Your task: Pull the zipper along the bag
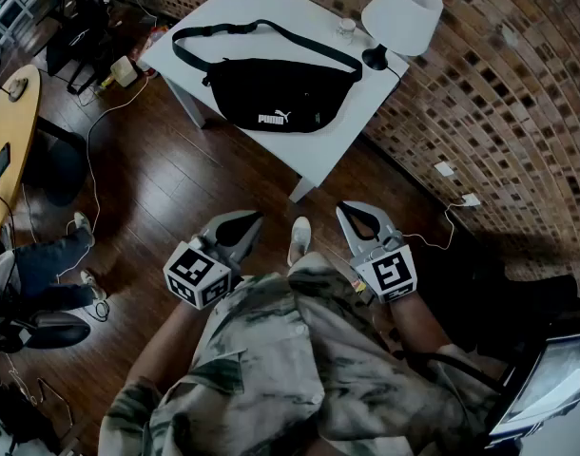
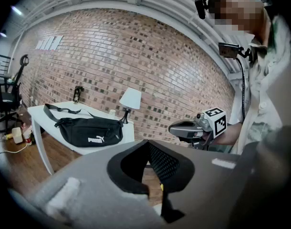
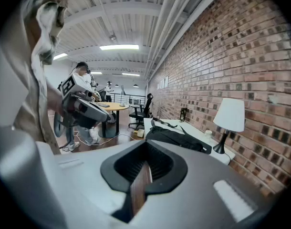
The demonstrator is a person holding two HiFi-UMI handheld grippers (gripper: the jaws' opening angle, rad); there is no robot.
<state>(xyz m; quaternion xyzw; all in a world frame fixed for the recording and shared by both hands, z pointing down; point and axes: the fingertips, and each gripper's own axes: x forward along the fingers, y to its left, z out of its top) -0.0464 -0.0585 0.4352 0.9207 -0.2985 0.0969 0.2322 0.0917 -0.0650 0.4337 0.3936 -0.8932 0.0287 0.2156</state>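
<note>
Too small to discern: bag [image 1: 273,93] zipper

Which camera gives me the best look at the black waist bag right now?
The head view: it looks down on the whole black waist bag and its strap on the white table. The left gripper view shows the bag small and side-on; the right gripper view shows it only end-on, foreshortened.

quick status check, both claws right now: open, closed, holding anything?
left claw: closed, holding nothing.
right claw: closed, holding nothing.
</note>
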